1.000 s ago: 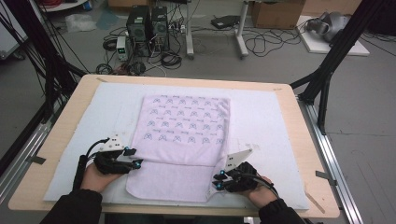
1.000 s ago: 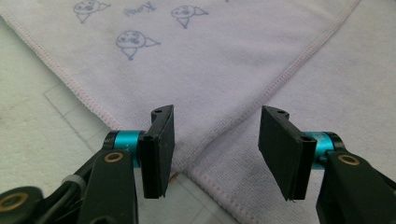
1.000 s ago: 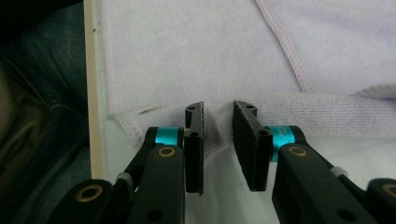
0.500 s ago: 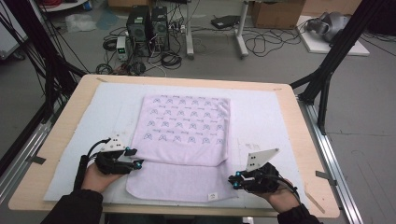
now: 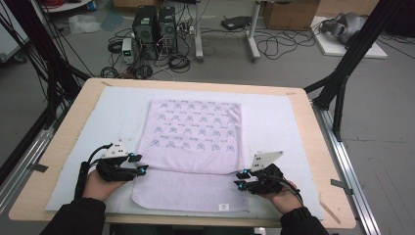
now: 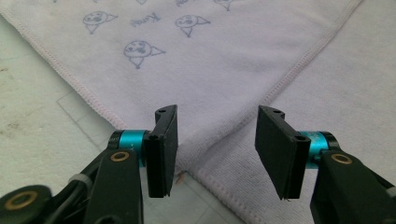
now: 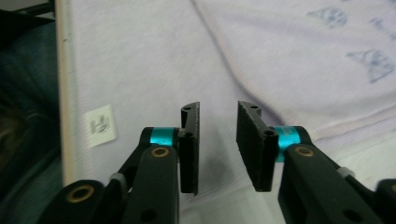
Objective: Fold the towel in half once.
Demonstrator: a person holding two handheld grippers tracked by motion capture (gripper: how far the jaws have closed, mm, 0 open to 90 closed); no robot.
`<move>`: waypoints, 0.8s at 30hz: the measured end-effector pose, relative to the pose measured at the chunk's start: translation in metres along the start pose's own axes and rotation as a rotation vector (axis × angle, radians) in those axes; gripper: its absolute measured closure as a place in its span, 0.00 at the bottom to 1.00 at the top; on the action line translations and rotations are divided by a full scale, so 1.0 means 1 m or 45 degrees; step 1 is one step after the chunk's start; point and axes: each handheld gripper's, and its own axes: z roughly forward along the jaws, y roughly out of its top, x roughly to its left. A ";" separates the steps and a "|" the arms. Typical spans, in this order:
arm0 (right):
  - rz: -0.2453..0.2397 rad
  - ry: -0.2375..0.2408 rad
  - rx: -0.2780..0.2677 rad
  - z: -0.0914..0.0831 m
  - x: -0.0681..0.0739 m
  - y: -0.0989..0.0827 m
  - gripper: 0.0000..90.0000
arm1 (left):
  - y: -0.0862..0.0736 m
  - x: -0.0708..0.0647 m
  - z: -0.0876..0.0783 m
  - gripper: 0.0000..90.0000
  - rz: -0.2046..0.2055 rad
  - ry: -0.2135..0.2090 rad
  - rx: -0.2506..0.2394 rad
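Right gripper [image 5: 243,179] has shifted right, jaws just opening, empty; left gripper [image 5: 138,163] released. Towel [image 5: 195,129] part-folded beneath both; further folds remain.

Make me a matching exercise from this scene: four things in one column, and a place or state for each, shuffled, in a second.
1. towel
2. left gripper
3. right gripper
4. label

A. jaws open at the fold's right end
B. at the towel's near edge
C. far part folded toward the person, print up
D. jaws open at the fold's left corner

Pairs: 1-C, 2-D, 3-A, 4-B
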 end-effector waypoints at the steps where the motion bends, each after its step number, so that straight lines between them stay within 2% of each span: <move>1: 0.002 -0.009 -0.019 0.001 -0.003 0.002 0.75 | 0.000 0.001 0.000 0.56 0.000 -0.003 -0.003; 5: 0.024 -0.031 -0.039 0.007 -0.018 0.009 0.68 | 0.003 0.006 0.002 0.60 -0.002 0.003 0.001; 11: 0.020 -0.078 -0.051 0.021 -0.034 0.013 0.65 | 0.007 0.010 0.012 0.63 -0.002 0.002 0.024; 13: 0.035 -0.074 -0.038 0.025 -0.039 0.012 0.65 | 0.006 0.010 0.016 0.68 0.011 -0.009 0.044; 14: 0.039 -0.078 -0.032 0.027 -0.040 0.011 0.66 | 0.006 0.010 0.018 0.72 0.018 -0.017 0.044; 17: 0.047 -0.062 0.030 0.035 -0.041 0.009 0.81 | 0.006 0.008 0.020 0.91 0.045 -0.031 0.041; 18: 0.052 -0.049 0.009 0.036 -0.041 0.008 0.92 | 0.007 0.008 0.019 0.95 0.033 -0.039 0.044; 19: 0.051 -0.031 0.007 0.035 -0.041 0.008 0.96 | 0.007 0.009 0.018 0.96 0.019 -0.046 0.042; 21: 0.049 -0.028 0.003 0.034 -0.041 0.009 0.98 | 0.008 0.009 0.014 0.97 0.009 -0.050 0.026; 24: 0.059 -0.026 -0.046 0.023 -0.040 0.009 0.98 | 0.013 0.007 0.002 0.97 -0.012 -0.082 -0.020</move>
